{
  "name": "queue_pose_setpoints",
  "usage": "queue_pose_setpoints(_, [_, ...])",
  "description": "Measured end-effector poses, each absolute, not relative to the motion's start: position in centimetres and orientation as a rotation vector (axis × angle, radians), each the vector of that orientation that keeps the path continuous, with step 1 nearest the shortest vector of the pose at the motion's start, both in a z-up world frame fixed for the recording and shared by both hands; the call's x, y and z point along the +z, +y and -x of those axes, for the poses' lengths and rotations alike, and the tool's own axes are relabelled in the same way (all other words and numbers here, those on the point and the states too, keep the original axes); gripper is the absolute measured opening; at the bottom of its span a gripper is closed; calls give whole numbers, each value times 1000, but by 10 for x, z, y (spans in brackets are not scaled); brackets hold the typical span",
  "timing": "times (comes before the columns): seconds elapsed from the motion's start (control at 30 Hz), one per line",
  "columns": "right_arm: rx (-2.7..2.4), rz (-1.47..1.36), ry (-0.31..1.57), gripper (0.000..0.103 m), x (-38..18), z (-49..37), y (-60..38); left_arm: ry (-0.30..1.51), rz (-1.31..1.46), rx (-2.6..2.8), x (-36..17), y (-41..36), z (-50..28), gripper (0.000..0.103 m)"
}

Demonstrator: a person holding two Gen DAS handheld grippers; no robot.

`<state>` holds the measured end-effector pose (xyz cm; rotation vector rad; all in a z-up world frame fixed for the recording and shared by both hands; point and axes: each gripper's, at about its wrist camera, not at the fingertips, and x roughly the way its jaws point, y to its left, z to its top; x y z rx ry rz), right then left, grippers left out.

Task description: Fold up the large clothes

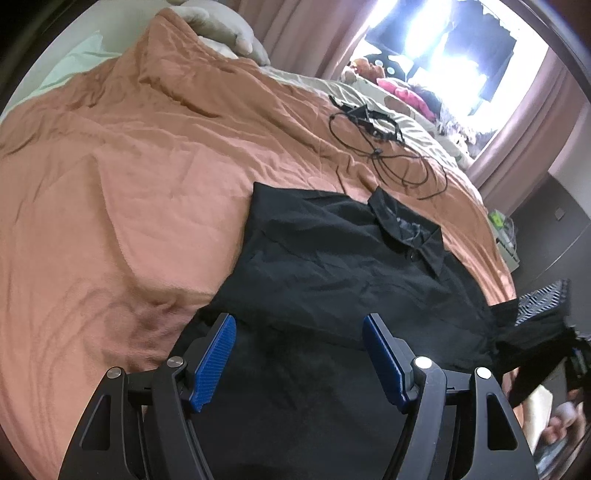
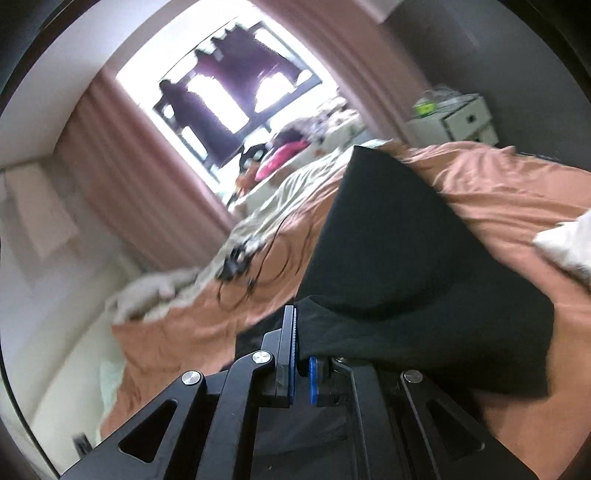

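A black collared shirt [image 1: 332, 258] lies spread on the orange bedspread [image 1: 129, 166], collar toward the far right. My left gripper [image 1: 299, 325] is open and empty, its blue pads [image 1: 216, 354] hovering over the shirt's lower part. My right gripper [image 2: 301, 343] is shut on a part of the black shirt [image 2: 406, 266], likely a sleeve, and holds it lifted above the bed. In the left wrist view the lifted cloth [image 1: 532, 332] stretches off to the right edge.
A tangle of black cable [image 1: 384, 147] lies on the bed beyond the collar. Pillows [image 1: 221, 29], soft toys [image 1: 399, 92] and a bright window with pink curtains are at the far end. A white bedside drawer unit [image 2: 458, 118] stands beside the bed.
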<state>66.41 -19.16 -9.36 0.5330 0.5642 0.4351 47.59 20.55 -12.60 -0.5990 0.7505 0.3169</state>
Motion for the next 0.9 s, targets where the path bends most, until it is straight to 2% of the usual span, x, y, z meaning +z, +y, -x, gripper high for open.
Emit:
queue_pose_setpoints(0.23, [477, -367, 822, 7, -166, -680, -108, 735, 655, 328, -125, 224, -470, 73])
queue_pose_setpoints(0.3, [443, -298, 937, 11, -188, -684, -90, 736, 669, 331, -126, 227, -469, 73])
queue_pose_setpoints(0.33, [442, -293, 973, 18, -195, -683, -86, 739, 670, 332, -127, 227, -469, 73])
queue_pose_setpoints(0.37, [461, -316, 995, 33, -200, -681, -85, 743, 669, 332, -127, 227, -469, 73])
queue_pose_setpoints(0.43, [496, -385, 1011, 54, -201, -675, -91, 747, 666, 333, -128, 226, -469, 73])
queue_pose_setpoints(0.47, [497, -408, 1003, 58, -198, -671, -98, 746, 666, 333, -127, 226, -469, 73])
queue_pose_setpoints(0.63, [387, -497, 994, 62, -189, -648, -141, 756, 645, 330, -128, 224, -470, 73])
queue_pose_setpoints(0.9, [179, -696, 958, 62, -206, -651, -219, 772, 609, 330, -131, 214, -476, 73])
